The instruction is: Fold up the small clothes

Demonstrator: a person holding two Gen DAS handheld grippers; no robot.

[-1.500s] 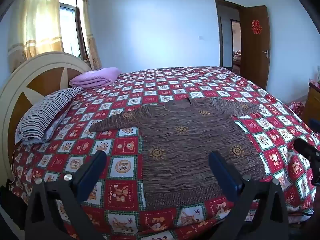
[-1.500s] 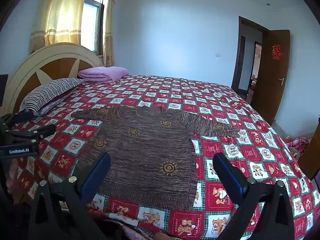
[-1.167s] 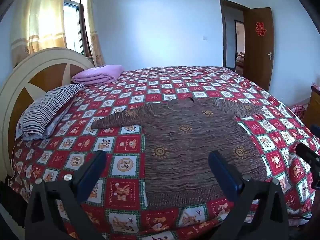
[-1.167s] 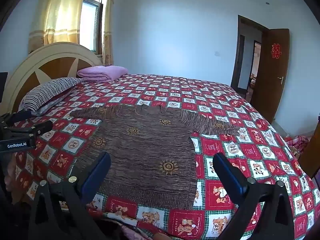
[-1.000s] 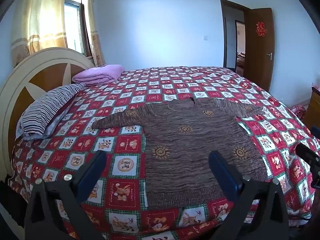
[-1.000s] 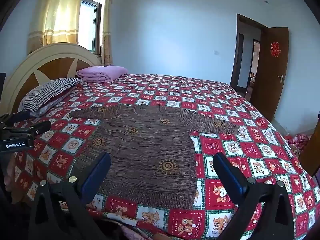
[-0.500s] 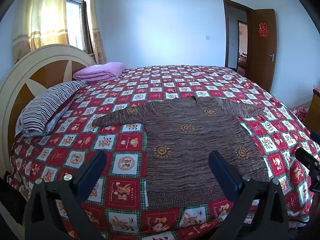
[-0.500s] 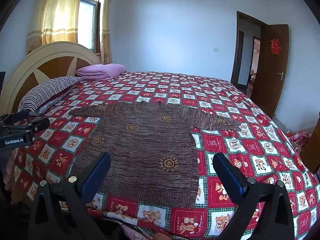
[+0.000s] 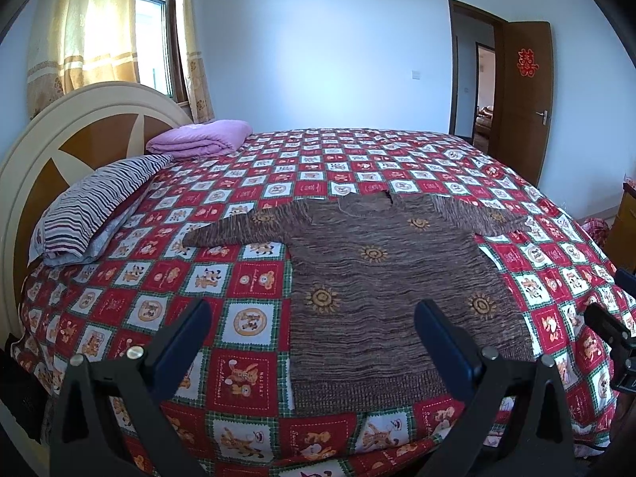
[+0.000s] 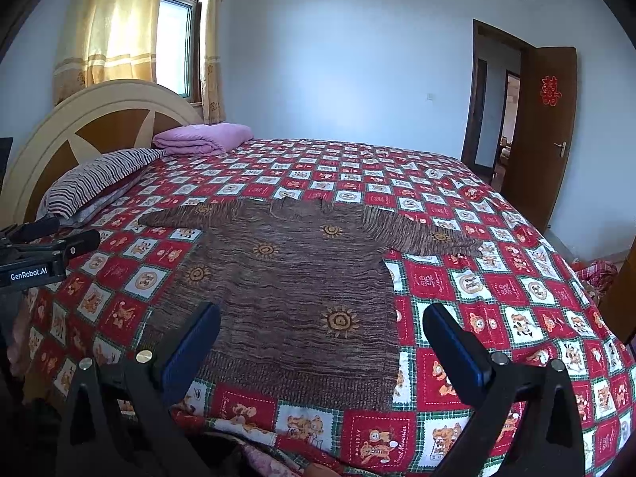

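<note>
Both hand-held grippers hang at the near edge of a bed with nothing between their fingers: the left hand-held gripper (image 9: 312, 326) has its blue-padded fingers (image 9: 183, 338) spread wide, and the right hand-held gripper (image 10: 320, 332) is parted just as widely, clear of the cloth. Beyond them a brown knitted sweater (image 9: 389, 274) dotted with orange sun motifs lies flat and unfolded on the bedspread (image 9: 254, 278), a red, white and green check printed with cartoon animals. Its ribbed hem runs along the near side of the bed, its neckline points toward the far side, and both sleeves stretch straight out to left and right. From the right wrist camera the sweater (image 10: 286, 278) fills the middle of the bed, and the left tool shows at the frame's left edge. Further left, a striped pillow (image 9: 91, 206) rests against the cream-and-brown headboard (image 9: 79, 135), with a folded lilac blanket (image 9: 198, 141) behind it. At the rear, a yellow curtain (image 9: 91, 39) hangs at the window and a brown door (image 9: 524, 95) stands open.
</note>
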